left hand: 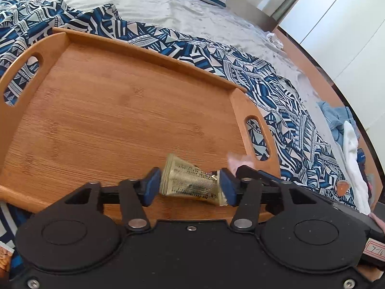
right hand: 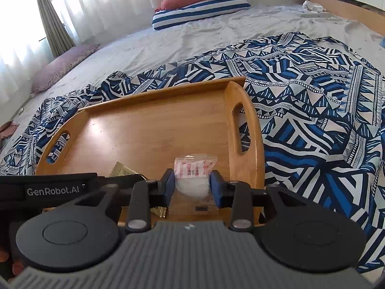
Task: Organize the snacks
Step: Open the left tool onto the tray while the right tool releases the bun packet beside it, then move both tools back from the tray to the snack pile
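Observation:
A wooden tray with cut-out handles lies on a blue patterned cloth on a bed; it also shows in the right wrist view. My left gripper is shut on a gold foil snack packet over the tray's near right corner. My right gripper is shut on a clear packet with red print and a white sweet inside, over the tray's near right part. The gold packet and the left gripper's body show at the left of the right wrist view. The pink edge of the clear packet shows beside the left gripper.
The blue patterned cloth covers the grey bedsheet. A striped pillow and a red cushion lie at the bed's head. Folded clothes lie at the right bed edge. Another snack pack peeks in at lower left.

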The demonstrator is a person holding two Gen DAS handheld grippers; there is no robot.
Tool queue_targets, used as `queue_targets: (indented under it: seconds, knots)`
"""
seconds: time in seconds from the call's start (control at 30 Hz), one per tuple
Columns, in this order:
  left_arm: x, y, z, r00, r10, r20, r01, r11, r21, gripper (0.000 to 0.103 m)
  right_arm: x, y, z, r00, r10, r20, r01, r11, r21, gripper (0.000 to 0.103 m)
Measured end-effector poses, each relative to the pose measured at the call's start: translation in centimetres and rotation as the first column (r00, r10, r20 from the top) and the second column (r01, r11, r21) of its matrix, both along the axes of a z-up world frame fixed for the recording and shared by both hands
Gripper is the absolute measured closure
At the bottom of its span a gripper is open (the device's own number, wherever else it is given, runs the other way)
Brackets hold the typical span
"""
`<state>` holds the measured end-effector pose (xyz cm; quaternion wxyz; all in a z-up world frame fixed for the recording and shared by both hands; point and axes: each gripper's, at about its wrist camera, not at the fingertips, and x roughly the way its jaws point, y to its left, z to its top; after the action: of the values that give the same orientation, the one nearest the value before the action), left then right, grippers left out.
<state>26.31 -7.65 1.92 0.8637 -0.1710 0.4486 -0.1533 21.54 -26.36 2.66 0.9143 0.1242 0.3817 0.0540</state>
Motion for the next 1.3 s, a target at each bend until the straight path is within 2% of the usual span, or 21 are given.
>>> queue_targets:
  seconds: [0.03, 0.13, 0.23, 0.37, 0.47, 0.57, 0.7, 1.0, 1.13, 1.3]
  knots:
    - [-0.1, 0.2, 0.1, 1.0, 0.001, 0.0, -0.001, 1.0, -0.003, 0.044, -0.1, -0.1, 0.1, 1.0, -0.001, 0.003, 0.001, 1.0, 0.004, 0.059]
    - [-0.4, 0.7, 0.6, 1.0, 0.01, 0.003, -0.01, 1.0, -0.001, 0.035, -0.4, -0.1, 0.6, 1.0, 0.004, 0.014, -0.004, 1.0, 0.007, 0.045]
    - [-1.1, 1.3, 1.3, 0.999, 0.02, 0.025, -0.021, 1.0, 0.019, 0.025, -0.8, 0.1, 1.1, 0.999, 0.019, 0.026, -0.019, 1.0, -0.001, 0.043]
    - [-2.4, 2.3, 2.7, 0.998, 0.014, 0.068, -0.016, 0.999, 0.035, 0.02, -1.7, 0.6, 2.1, 0.997, 0.047, 0.053, -0.047, 0.999, -0.007, 0.038]
    - [-3.7, 3.3, 3.8, 0.994, 0.002, 0.105, -0.004, 1.0, 0.023, 0.008, -2.7, 1.1, 2.9, 0.994, 0.072, 0.077, -0.071, 0.997, -0.019, 0.033]
    - [-5.2, 4.2, 4.9, 0.989, -0.004, 0.15, 0.0, 1.0, 0.029, 0.005, -3.8, 1.5, 3.7, 0.99, 0.093, 0.104, -0.091, 0.996, -0.025, 0.025]
    - [-7.3, 5.4, 6.2, 0.98, -0.017, 0.199, 0.001, 0.997, 0.08, 0.003, -5.5, 1.9, 4.5, 0.985, 0.111, 0.131, -0.108, 0.994, -0.031, 0.017]
    - [-12.8, 8.1, 8.2, 0.941, -0.037, 0.336, -0.003, 0.993, 0.116, 0.001, -9.1, 2.4, 5.7, 0.976, 0.126, 0.176, -0.118, 0.992, -0.052, 0.008]
    - [-15.0, 8.8, 8.5, 0.929, -0.049, 0.367, -0.007, 0.989, 0.148, 0.0, -10.7, 2.6, 5.8, 0.972, 0.133, 0.192, -0.121, 0.99, -0.074, 0.003]
    - [-17.7, 10.2, 8.4, 0.917, -0.035, 0.398, -0.028, 0.988, 0.151, 0.0, -12.7, 2.8, 5.8, 0.967, 0.152, 0.205, -0.13, 0.984, -0.118, 0.0]
